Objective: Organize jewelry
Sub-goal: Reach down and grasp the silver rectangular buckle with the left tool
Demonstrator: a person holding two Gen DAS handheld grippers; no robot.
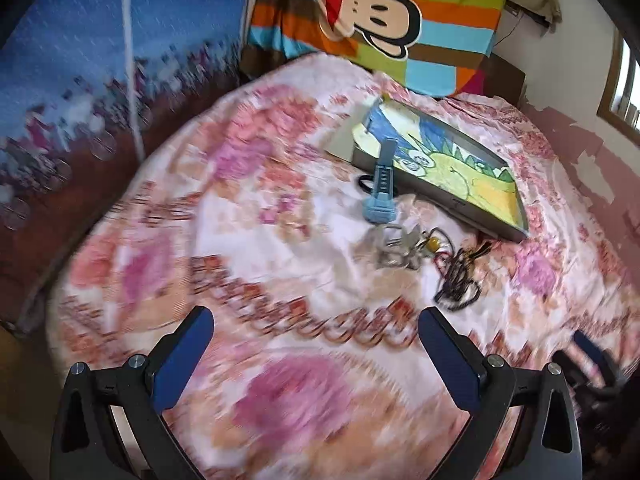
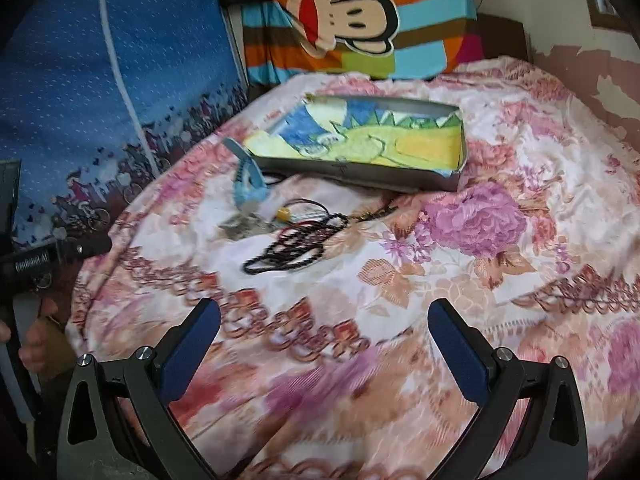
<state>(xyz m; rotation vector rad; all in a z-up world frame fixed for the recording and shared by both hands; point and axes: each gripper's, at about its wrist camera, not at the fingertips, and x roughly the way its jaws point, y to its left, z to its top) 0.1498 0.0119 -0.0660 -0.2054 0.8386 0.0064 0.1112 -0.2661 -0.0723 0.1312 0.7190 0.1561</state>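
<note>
Both claws gape; beads (image 2: 296, 240) beside box (image 2: 360, 176) — untouched.

No text, brand or number can be read with certainty. A black device (image 2: 44, 258) at the left edge of the right wrist view carries small white letters, but they are too blurred to read. The striped pillow (image 2: 360, 20) shows only a cartoon monkey face, no words.

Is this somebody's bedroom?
Probably, yes. Everything lies on a pink flowered bedspread, a striped monkey-cartoon pillow leans at its far end, and a window is set in the wall. The jewelry sits beside a shallow grey tray.
</note>
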